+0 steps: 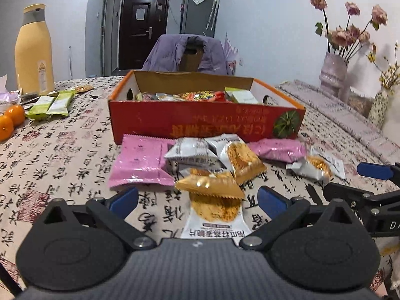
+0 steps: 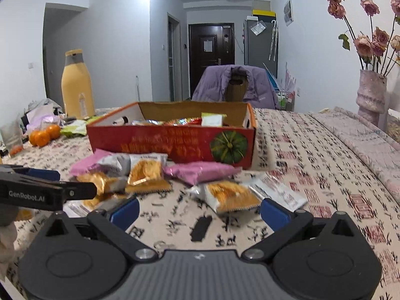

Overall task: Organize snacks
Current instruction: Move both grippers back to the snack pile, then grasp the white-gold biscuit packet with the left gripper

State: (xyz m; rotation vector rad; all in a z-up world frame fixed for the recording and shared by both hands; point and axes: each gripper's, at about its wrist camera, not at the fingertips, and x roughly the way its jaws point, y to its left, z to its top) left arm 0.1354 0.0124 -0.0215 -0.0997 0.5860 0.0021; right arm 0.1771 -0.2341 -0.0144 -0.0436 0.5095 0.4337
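Observation:
A red cardboard box [image 1: 200, 122] [image 2: 160, 142] holding several snacks stands mid-table. In front of it lie loose packets: pink ones [image 1: 140, 162] [image 2: 200, 171] and white-and-gold ones [image 1: 245, 160] [image 2: 147, 175]. My left gripper [image 1: 198, 198] is open, low over the cloth, with a white-and-gold packet [image 1: 215, 212] lying between its blue fingers, untouched. My right gripper [image 2: 198, 208] is open too, just short of another white-and-gold packet [image 2: 230, 196]. Each gripper shows at the edge of the other's view.
A tall yellow bottle [image 1: 33, 50], oranges [image 1: 10, 120] and green packets [image 1: 53, 103] sit at the left. Vases with dried flowers [image 1: 335, 72] stand at the right. A chair with a purple jacket [image 1: 185, 52] is behind the table [image 1: 62, 155].

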